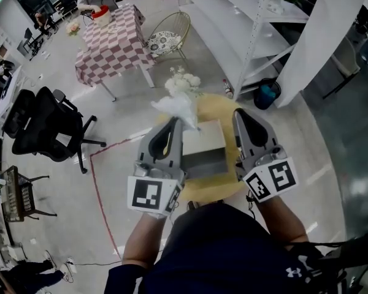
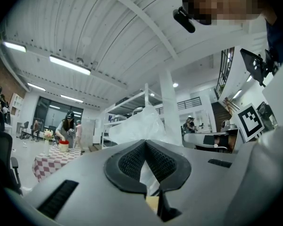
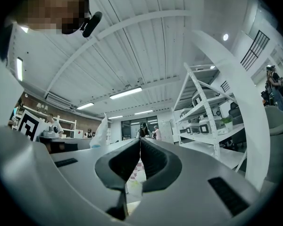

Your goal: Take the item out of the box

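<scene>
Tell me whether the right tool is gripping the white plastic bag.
No, the right tool is shut on nothing; the white plastic bag is pinched in the left tool.

The left gripper (image 1: 175, 122) and right gripper (image 1: 239, 114) were grey, black inside the jaws, and each bore black-and-white square markers. The plastic bag (image 1: 178, 108) was translucent white. The box (image 1: 202, 147) was pale beige on top and grey on its near side, and the round table (image 1: 216, 108) was yellow. The tablecloth (image 1: 113, 41) was red-and-white checked, the office chair (image 1: 46, 124) black, the floor tape (image 1: 98, 188) red on a grey floor (image 1: 122, 121), and the shelving (image 1: 233, 23) white.
</scene>
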Tool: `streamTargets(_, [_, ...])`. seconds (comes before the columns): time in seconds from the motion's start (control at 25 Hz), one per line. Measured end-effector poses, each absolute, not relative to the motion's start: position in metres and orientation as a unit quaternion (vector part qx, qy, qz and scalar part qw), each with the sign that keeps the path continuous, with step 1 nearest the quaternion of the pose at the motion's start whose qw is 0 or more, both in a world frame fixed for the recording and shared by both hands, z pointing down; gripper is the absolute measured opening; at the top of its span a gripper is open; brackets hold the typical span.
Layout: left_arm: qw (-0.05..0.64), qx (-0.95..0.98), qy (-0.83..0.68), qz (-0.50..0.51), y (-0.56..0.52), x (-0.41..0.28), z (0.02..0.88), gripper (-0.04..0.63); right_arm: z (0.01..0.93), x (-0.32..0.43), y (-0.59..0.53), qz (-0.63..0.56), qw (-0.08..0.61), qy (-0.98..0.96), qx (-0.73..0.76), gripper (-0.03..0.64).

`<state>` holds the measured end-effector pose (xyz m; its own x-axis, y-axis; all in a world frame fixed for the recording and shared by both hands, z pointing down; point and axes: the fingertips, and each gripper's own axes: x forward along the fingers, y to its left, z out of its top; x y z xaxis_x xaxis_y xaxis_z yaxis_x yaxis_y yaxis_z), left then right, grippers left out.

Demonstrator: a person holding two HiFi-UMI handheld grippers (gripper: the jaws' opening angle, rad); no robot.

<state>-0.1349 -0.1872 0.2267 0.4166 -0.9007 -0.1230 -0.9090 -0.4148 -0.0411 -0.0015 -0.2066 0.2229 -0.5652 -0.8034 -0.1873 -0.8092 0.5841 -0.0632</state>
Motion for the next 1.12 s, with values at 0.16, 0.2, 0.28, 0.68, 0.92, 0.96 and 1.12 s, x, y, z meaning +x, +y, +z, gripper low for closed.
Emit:
streamTargets(0.16, [0.046, -0.841, 0.538, 0.037, -0.187, -0.133, 0.230, 0.017, 0.225, -0.001, -0.207, 0.012, 0.095, 0.885, -0.456, 0.012])
streamTargets(0.2, [0.045, -0.841, 0.538, 0.037, -0.187, -0.133, 0.231, 0.017, 0.225, -0.001, -0.207, 0.012, 0.094, 0.885, -0.455, 0.012])
streamTargets(0.28, [0.046, -0.841, 0.538, 0.036, -0.187, -0.133, 0.231, 0.017, 0.225, -0.001, -0.206, 0.011, 0.094, 0.886, -0.455, 0.012])
streamTargets(0.68, [0.052, -0.840, 0.539, 0.032, -0.189, -0.137, 0.235, 0.017, 0.229, -0.004, -0.210, 0.010, 0.090, 0.886, -0.455, 0.012])
streamTargets(0.92, [0.045, -0.839, 0.540, 0.037, -0.192, -0.139, 0.236, 0.017, 0.233, -0.007, -0.213, 0.003, 0.088, 0.886, -0.455, 0.012])
streamTargets(0.96, [0.043, -0.839, 0.541, 0.039, -0.193, -0.139, 0.236, 0.017, 0.234, -0.007, -0.214, 0.003, 0.088, 0.886, -0.455, 0.012])
streamTargets(1.12, [0.038, -0.839, 0.541, 0.046, -0.194, -0.138, 0.234, 0.017, 0.234, -0.007, -0.215, -0.001, 0.088, 0.886, -0.454, 0.012])
